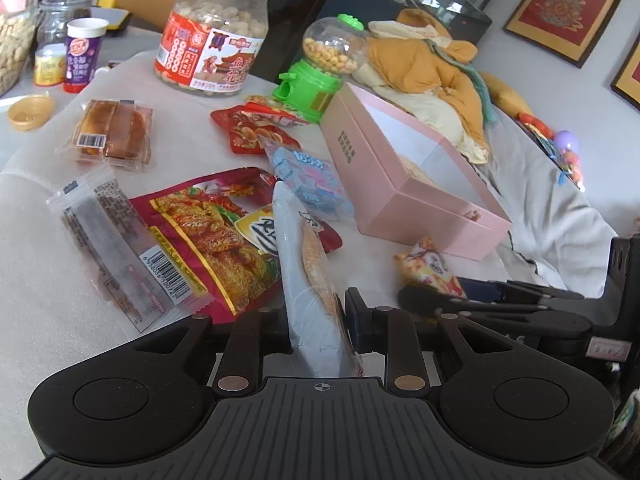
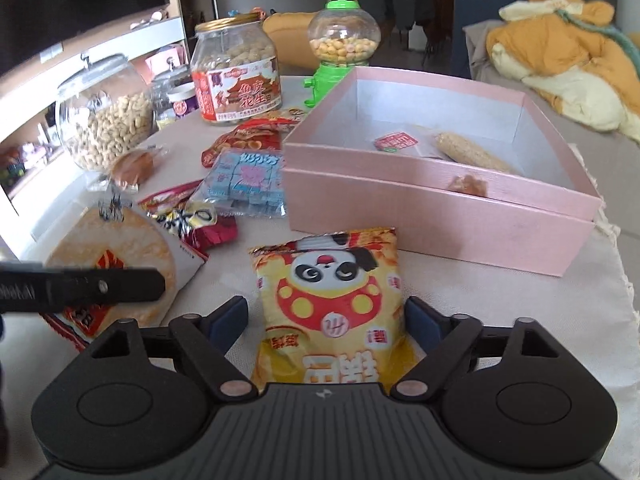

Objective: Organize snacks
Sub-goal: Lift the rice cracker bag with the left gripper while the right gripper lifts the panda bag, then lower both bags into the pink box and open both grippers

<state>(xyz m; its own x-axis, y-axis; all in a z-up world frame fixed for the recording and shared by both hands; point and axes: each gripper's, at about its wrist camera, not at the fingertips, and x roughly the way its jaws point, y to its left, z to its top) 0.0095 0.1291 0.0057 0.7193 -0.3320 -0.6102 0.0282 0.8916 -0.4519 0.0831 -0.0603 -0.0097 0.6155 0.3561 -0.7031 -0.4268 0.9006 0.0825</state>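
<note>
My left gripper point(image 1: 318, 320) is shut on a rice cracker packet point(image 1: 310, 276), held edge-up above the table; the same packet shows in the right wrist view point(image 2: 120, 248) with a left finger across it. My right gripper point(image 2: 326, 320) is open, its fingers on either side of a yellow panda snack bag point(image 2: 332, 300) lying on the cloth; that bag also shows in the left wrist view point(image 1: 432, 270). The open pink box point(image 2: 440, 200) stands behind the bag and holds a few snacks, among them a red packet point(image 2: 396, 142) and a puffed rice bar point(image 2: 468, 154).
On the table lie a red spicy-snack bag point(image 1: 208, 232), a blue candy bag point(image 2: 248, 178), a clear dark-snack packet point(image 1: 112, 240), wrapped cakes point(image 1: 114, 132), a peanut jar point(image 2: 236, 68), a glass peanut jar point(image 2: 104, 120), a green candy dispenser point(image 2: 340, 48). Bedding point(image 2: 560, 64) lies right.
</note>
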